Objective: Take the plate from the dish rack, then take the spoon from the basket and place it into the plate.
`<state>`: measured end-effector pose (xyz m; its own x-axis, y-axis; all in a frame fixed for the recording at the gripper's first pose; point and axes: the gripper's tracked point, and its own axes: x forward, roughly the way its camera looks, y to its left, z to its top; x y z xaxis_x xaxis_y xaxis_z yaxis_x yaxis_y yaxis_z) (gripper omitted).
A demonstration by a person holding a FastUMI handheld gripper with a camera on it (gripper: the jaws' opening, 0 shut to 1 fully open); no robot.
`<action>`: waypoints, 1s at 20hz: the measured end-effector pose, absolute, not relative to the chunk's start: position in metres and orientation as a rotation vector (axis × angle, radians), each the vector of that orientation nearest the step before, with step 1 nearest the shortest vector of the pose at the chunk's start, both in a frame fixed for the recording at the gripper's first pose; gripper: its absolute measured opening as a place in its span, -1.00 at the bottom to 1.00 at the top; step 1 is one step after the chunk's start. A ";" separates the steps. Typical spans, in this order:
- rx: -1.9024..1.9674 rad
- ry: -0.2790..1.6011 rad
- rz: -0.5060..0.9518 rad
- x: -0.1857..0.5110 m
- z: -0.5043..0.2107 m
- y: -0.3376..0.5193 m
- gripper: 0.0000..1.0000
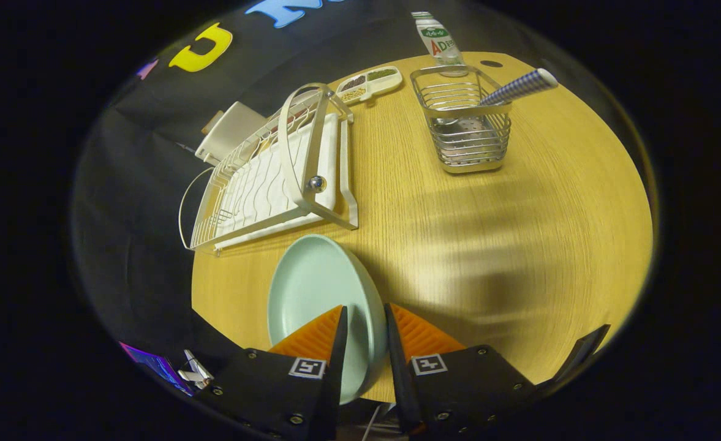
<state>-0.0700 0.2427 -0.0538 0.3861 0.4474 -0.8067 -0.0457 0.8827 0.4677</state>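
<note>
Table (489,245): pale wood, round-edged, against dark cloth wall.
Count: one plate, one dish rack (274,177), one wire basket (465,119), one spoon, one bottle (438,38), one divided tray (369,83).
Plate (311,288): pale mint, round, plain, tilted up on edge, just ahead of the rack.
Spoon (516,89): checked handle leaning out of the basket.
Gripper (366,318): nearly closed, fingers clamped on the plate's rim.

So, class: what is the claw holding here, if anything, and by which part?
The claw grips the pale green plate by its rim, one finger on each face, over the table.
</note>
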 end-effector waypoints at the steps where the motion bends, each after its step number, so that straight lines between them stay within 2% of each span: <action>1: 0.425 1.130 0.331 -0.069 -0.051 0.243 -0.27; 5: 0.417 1.053 0.329 -0.066 -0.034 0.230 -0.27; 14: 0.205 0.647 0.206 -0.049 0.045 0.143 -0.26; 16: 0.156 0.581 0.162 -0.047 0.061 0.121 0.01; 18: 0.111 0.485 0.130 -0.038 0.077 0.105 0.01; 19: 0.102 0.437 0.131 -0.035 0.086 0.102 0.07; 20: 0.081 0.359 0.119 -0.028 0.099 0.096 0.23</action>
